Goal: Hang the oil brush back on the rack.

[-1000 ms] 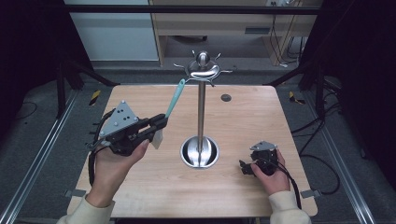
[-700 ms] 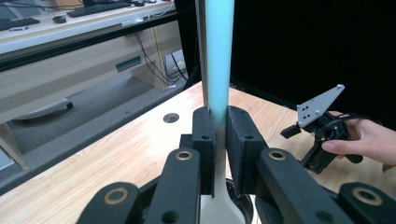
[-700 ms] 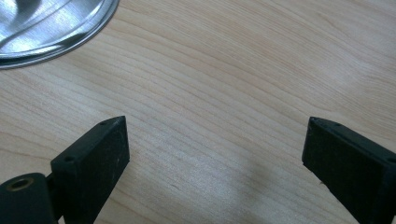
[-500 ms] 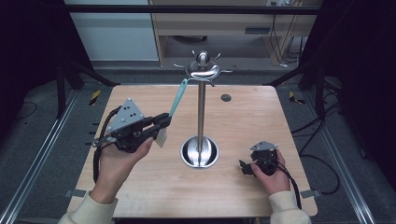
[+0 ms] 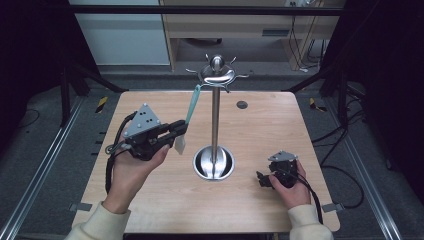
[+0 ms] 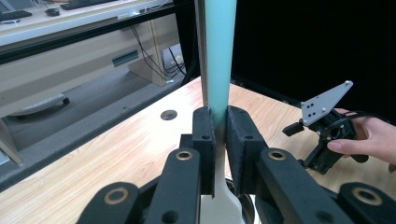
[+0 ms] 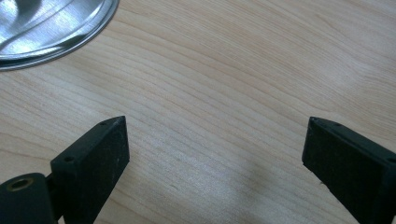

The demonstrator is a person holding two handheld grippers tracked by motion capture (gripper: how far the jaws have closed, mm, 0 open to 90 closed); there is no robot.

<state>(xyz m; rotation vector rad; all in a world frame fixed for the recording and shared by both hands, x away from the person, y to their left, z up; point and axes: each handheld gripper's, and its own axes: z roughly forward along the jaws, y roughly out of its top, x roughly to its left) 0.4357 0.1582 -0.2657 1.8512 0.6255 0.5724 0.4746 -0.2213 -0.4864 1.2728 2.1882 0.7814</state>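
Left gripper [image 5: 172,131] has its jaws clamped on the spatula [image 5: 189,114], just left of the stand's pole [image 5: 215,122], held up off the tabletop [image 5: 150,200]. High view gives the layout: teal handle leaning up toward the hook ring [image 5: 218,76] on top of the stand, pale blade hanging below the jaws, left of the round steel base [image 5: 214,163].

Left gripper view adds the grip detail: pads [image 6: 204,135] pinch where the teal handle meets the pale blade, pole right behind the handle.

Right gripper [image 5: 265,179] rests on the tabletop right of the base. Right gripper view shows what the high view can't: jaws wide apart, bare wood between them, base rim at top left.

Versus a second ago: spatula has come closer to the pole, handle more upright. Right gripper unchanged.
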